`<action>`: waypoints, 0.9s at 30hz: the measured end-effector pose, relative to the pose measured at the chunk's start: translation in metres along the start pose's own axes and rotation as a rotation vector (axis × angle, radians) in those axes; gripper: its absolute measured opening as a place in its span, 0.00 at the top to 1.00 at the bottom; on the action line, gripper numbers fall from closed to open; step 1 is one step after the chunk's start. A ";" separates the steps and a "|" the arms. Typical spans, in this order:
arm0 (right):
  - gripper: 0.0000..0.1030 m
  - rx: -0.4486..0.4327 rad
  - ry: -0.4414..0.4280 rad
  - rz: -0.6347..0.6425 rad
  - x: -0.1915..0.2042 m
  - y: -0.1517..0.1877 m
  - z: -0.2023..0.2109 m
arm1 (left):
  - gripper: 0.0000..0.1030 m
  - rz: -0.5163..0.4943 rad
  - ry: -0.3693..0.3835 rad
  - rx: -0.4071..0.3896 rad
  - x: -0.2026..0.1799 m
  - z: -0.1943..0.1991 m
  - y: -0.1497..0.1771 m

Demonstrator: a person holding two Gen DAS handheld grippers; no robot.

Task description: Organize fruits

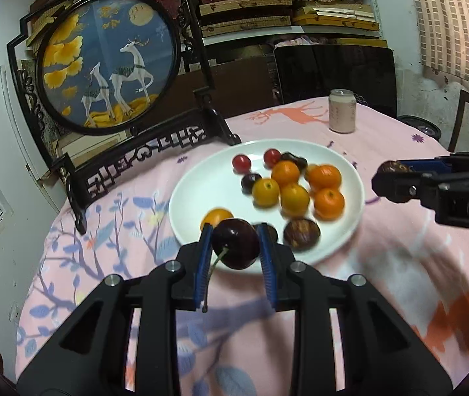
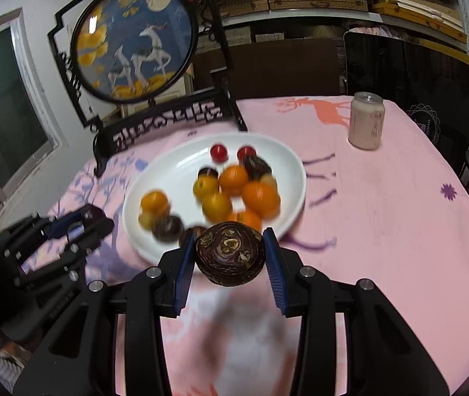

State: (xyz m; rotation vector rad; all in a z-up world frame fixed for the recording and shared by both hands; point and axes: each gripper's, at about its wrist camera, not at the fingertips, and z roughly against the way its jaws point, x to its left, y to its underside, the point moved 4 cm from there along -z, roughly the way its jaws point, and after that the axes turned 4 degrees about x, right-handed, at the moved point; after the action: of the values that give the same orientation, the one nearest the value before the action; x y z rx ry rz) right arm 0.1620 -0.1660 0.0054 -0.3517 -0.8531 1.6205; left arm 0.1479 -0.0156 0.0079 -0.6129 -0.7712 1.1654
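We are holding a dark cherry [image 1: 236, 247] between the blue pads of the left tongs [image 1: 237, 250], its stem hanging down beside the left pad, just over the near rim of the white plate [image 1: 201, 194]. The plate is sitting on the pink tabletop [image 1: 383, 257], in front of a round deer screen [image 1: 109, 62] on a black stand. On the plate, small orange fruits [image 1: 285, 173] are clustering near the middle, two red cherries [image 1: 241, 162] are lying toward the far side, and darker brown pieces are resting among them; blur keeps us from counting them surely. Farther right, the right tongs [image 2: 229, 257] are gripping a brown water chestnut [image 2: 230, 253], hovering at the plate's near edge on its right side. A pale can [image 2: 366, 120] is standing well apart at the far right of the tabletop.

We judge that we are mid-sort, each tong carrying one piece of fruit, though whether into or off the plate we cannot tell. The next move is likely calling for a steady carry and a low, gentle release, so the round fruits do not roll.
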 end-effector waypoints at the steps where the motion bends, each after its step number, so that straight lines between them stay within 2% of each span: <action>1: 0.60 -0.001 -0.004 -0.007 -0.001 -0.005 -0.004 | 0.73 0.004 0.001 0.000 0.001 -0.003 -0.003; 8: 0.60 0.023 -0.012 -0.024 -0.001 -0.031 -0.040 | 0.73 0.043 0.021 0.032 0.005 -0.041 -0.017; 16: 0.60 0.036 0.008 -0.031 -0.004 -0.041 -0.073 | 0.73 0.114 0.051 0.101 0.015 -0.090 -0.022; 18: 0.53 0.049 -0.013 -0.055 -0.007 -0.042 -0.078 | 0.72 0.123 0.057 0.120 0.016 -0.096 -0.021; 20: 0.53 0.058 -0.040 -0.090 -0.013 -0.041 -0.079 | 0.67 0.120 0.041 0.120 0.016 -0.098 -0.018; 21: 0.53 0.058 -0.047 -0.099 -0.015 -0.041 -0.078 | 0.57 0.113 0.032 0.121 0.015 -0.098 -0.017; 23: 0.53 0.050 -0.049 -0.109 -0.017 -0.042 -0.076 | 0.49 0.115 0.039 0.119 0.014 -0.096 -0.016; 26: 0.53 0.047 -0.047 -0.103 -0.015 -0.040 -0.070 | 0.47 0.099 0.031 0.110 0.011 -0.091 -0.014; 27: 0.53 0.047 -0.045 -0.100 -0.015 -0.039 -0.068 | 0.44 0.096 0.024 0.105 0.010 -0.089 -0.014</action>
State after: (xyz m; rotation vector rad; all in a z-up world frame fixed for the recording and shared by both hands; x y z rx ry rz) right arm 0.2379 -0.1566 -0.0173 -0.2366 -0.8525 1.5574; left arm 0.2287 -0.0125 -0.0329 -0.5799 -0.6614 1.2758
